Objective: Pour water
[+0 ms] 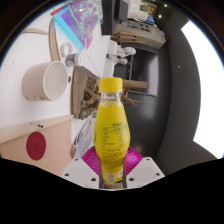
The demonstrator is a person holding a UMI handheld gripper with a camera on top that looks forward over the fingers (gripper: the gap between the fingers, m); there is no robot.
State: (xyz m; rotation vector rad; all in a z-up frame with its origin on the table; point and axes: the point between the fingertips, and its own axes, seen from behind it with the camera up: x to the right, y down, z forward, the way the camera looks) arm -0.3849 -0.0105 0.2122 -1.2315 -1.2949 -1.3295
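A clear bottle of yellow drink (112, 125) with a yellow cap stands upright between my fingers, its lower body pressed by both magenta pads (94, 158). My gripper (111, 163) is shut on the bottle and holds it above a dark tabletop. A white mug (45, 80) stands beyond the fingers to the left on a white surface, its opening tilted toward me.
A cardboard box with a red round mark (37, 146) sits close on the left. A wooden block (88, 98) stands behind the bottle. Shelves with clutter (140, 30) lie further back, and a bright white panel (208, 80) is on the right.
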